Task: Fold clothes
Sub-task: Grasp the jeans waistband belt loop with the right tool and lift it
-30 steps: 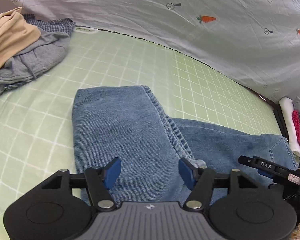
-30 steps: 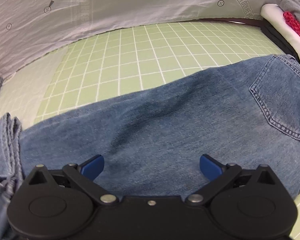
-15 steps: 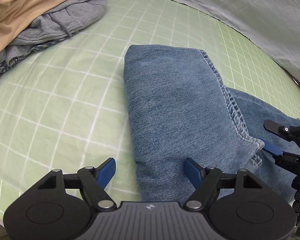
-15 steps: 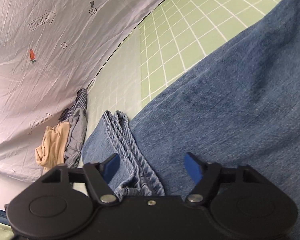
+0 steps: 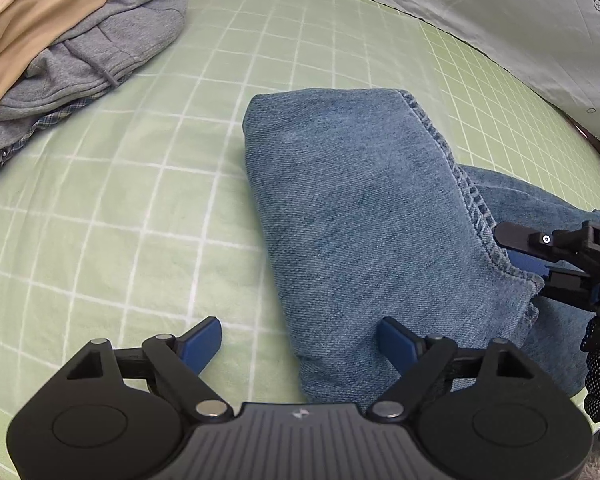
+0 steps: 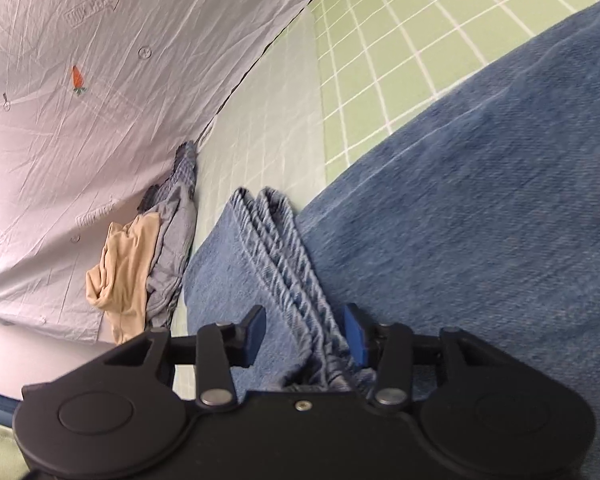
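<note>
We see the jeans (image 5: 352, 208) lying on the green checked sheet (image 5: 140, 200), their lower part folded back over the rest so that the stitched hems (image 6: 284, 264) sit on top of the darker denim beneath. In the left wrist view our left hand-held gripper (image 5: 300, 344) has its jaws spread wide; the left blue pad (image 5: 200, 344) hovers over bare sheet, the right pad (image 5: 400, 344) rests against the near corner of the folded layer, and nothing is pinched between them. Our right hand-held gripper (image 6: 304, 336) is partly closed around the stacked hems, one blue pad on each side of the bunched edge; whether the pads are actually pressing the cloth we cannot tell, since a little space shows beside the left pad. The same gripper appears at the right edge of the left wrist view (image 5: 556, 264), level with the hem corner of the fold. A pile of other clothes (image 5: 72, 52), with a tan garment on top of a grey one with a drawstring and a checked one, sits well apart from the jeans toward the far left of the sheet. Behind everything hangs a pale grey cloth (image 6: 100, 100) printed with small carrots and arrows.
</note>
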Tool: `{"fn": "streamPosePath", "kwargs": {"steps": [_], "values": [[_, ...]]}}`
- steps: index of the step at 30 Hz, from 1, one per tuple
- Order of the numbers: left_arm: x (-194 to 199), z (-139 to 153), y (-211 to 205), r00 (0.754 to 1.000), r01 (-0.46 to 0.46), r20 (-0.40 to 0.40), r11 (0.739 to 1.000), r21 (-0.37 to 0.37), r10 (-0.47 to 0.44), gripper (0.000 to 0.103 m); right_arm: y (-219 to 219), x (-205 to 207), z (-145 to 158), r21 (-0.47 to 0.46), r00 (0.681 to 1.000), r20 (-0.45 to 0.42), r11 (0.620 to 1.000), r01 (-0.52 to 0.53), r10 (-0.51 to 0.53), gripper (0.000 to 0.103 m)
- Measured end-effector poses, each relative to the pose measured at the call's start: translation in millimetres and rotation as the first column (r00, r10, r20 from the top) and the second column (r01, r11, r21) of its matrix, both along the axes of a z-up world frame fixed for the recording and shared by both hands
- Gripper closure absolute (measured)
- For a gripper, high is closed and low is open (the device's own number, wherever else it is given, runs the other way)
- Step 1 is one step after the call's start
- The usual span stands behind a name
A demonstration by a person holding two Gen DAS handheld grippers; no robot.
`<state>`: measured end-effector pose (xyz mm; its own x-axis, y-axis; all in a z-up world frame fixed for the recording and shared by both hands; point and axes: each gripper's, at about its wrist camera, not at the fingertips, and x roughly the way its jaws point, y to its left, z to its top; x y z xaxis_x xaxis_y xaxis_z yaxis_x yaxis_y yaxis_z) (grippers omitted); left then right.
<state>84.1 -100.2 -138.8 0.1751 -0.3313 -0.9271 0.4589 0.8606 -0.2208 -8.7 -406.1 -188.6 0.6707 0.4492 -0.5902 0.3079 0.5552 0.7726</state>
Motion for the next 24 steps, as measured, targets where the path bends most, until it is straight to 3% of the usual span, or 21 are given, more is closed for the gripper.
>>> {"fn": "streamPosePath", "kwargs": {"steps": [4,5,6,9,13,16,20,24], "values": [[2,-2,-5,1.000,0.015,-0.003,1.000,-0.001,-0.015,0.007,9,6,7,-0.090,0.998,0.012,0.994,-0.056,0.057,0.060],[2,-2,-6,1.000,0.019,-0.003,1.000,0.000,-0.019,0.006,11,5,10,-0.125,0.998,0.013,0.990,-0.062,0.064,0.069],[1,-2,-7,1.000,0.021,-0.002,1.000,0.003,-0.021,0.005,14,4,13,-0.159,0.997,0.014,0.985,-0.068,0.072,0.085],[-1,-2,-11,1.000,0.024,0.006,1.000,0.015,-0.024,0.004,22,1,22,-0.261,0.995,0.016,0.961,-0.087,0.094,0.090],[-8,2,-13,0.999,0.039,0.023,0.999,0.017,-0.040,0.004,37,-9,45,-0.409,0.988,0.085,0.909,-0.084,0.129,0.092],[-15,9,-17,0.996,0.063,0.064,0.998,0.015,-0.064,0.004,37,-24,67,-0.456,0.981,0.145,0.889,-0.046,0.125,0.093],[-32,21,-31,0.980,0.132,0.147,0.990,0.037,-0.137,0.004,24,-54,95,-0.486,0.981,0.188,0.873,0.045,0.054,0.093],[-49,21,-48,0.963,0.206,0.165,0.977,0.061,-0.213,0.004,4,-94,111,-0.529,0.983,0.183,0.840,0.119,-0.024,0.093]]}}
